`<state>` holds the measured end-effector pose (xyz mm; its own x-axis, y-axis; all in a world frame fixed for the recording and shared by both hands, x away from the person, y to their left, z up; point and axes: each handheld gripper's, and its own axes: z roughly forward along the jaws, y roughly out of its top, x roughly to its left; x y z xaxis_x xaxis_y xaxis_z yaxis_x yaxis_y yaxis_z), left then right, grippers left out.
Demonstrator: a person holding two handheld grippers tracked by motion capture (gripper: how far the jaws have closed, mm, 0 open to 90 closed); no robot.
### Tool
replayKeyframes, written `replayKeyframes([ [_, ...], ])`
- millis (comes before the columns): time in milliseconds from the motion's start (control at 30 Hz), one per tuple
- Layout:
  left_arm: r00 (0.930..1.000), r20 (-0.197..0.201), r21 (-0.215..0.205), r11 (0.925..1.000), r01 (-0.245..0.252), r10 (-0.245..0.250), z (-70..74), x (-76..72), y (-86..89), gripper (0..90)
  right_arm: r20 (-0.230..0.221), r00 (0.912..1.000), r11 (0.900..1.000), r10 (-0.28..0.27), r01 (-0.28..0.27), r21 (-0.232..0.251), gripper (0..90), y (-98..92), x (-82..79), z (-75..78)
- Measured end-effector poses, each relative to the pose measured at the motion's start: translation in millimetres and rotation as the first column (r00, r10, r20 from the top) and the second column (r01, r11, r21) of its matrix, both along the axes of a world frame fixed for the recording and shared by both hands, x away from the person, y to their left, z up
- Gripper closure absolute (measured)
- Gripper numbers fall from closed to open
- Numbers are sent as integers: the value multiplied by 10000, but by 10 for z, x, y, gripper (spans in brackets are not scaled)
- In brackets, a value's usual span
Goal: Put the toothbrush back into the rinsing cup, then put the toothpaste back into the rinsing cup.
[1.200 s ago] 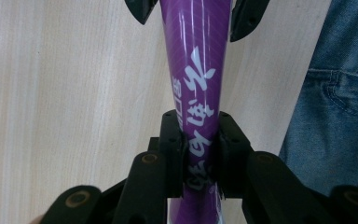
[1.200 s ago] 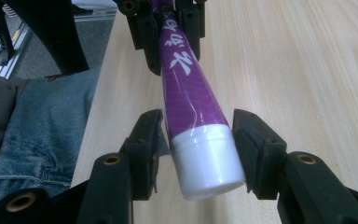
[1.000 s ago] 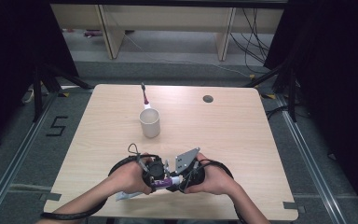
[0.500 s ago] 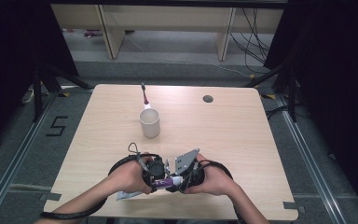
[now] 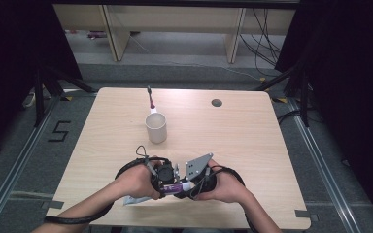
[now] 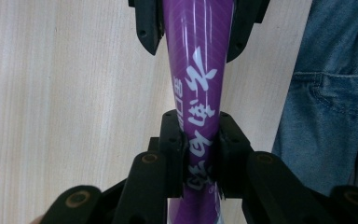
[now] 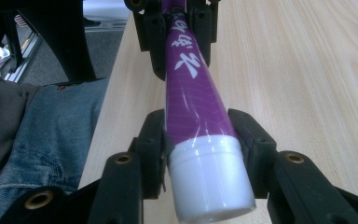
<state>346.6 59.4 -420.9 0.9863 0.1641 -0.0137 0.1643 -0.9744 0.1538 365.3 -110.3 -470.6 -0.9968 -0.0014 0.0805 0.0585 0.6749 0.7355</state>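
A purple toothpaste tube (image 5: 171,187) with a white cap (image 5: 186,185) hangs level over the table's near edge, between my two grippers. My left gripper (image 6: 199,127) is shut on the tube's printed body (image 6: 197,56). My right gripper (image 7: 198,128) faces it from the other end. Its jaws have just been closing, and they now press on the tube (image 7: 191,93) right where the white cap (image 7: 209,182) begins. In the high view the left gripper (image 5: 164,180) and right gripper (image 5: 190,183) meet nose to nose.
A white cup (image 5: 156,127) with a toothbrush (image 5: 150,100) in it stands mid-table, beyond the hands. A flat pale packet (image 5: 135,200) lies under the left hand. The wooden table (image 5: 257,145) has a cable hole (image 5: 216,103) at the far right. A person's denim-clad leg (image 7: 46,130) is beside the edge.
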Motion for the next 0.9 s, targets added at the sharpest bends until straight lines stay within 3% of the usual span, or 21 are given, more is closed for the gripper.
replayKeyframes([
  [67, 10000, 20, -22, 10000, 31, -31, 5, -12, 3, 753, 150, 9998, 9999, 135, -136, 50, 609, 0, -8, 1],
  [233, 10000, 12, -1, 10000, 89, -89, 20, -14, 10, 752, -75, 10000, 9999, 53, -53, -87, 618, 3, -38, 20],
  [300, 9999, 43, 29, 9999, 106, -106, 32, -6, 16, 752, 358, 9988, 9994, 326, -328, 58, 624, 20, -8, 26],
  [367, 9999, -51, 14, 9999, 109, -109, 35, 16, 19, 752, 509, 9978, 9990, 423, -429, 108, 627, 18, 10, 35],
  [433, 9999, -96, 26, 10000, 84, -84, 32, 24, 11, 751, 147, 9995, 9996, 287, -286, -65, 629, 17, -7, 39],
  [633, 9998, -173, 5, 9999, 117, -117, 42, 22, -10, 751, 509, 9977, 9990, 445, -444, -29, 632, 8, 10, 60],
  [667, 9998, -76, 31, 9998, 178, -178, 56, 16, -11, 751, 109, 9998, 9997, 182, -180, -161, 632, -4, -28, 76],
  [700, 9999, -101, 60, 9999, 131, -131, 63, 4, -9, 751, 120, 9997, 9996, 203, -201, -197, 631, -3, -30, 81],
  [733, 9999, 55, 88, 9998, 153, -154, 75, 1, -5, 751, 629, 9968, 9988, 483, -483, -9, 631, 8, -8, 90],
  [800, 9999, 1, 56, 9999, 104, -104, 98, -3, 9, 751, 806, 9958, 9990, 424, -432, 84, 629, 16, -14, 99],
  [833, 9999, 26, 85, 9999, 111, -111, 109, -2, 17, 752, 541, 9975, 9988, 465, -472, 110, 627, 21, -18, 104],
  [867, 9999, 77, 89, 9999, 99, -100, 121, 1, 24, 752, 717, 9967, 9990, 386, -400, 183, 623, 25, -13, 116],
  [900, 10000, 52, 72, 10000, 63, -64, 126, 4, 31, 752, 612, 9975, 9991, 360, -374, 215, 615, 33, -17, 122],
])
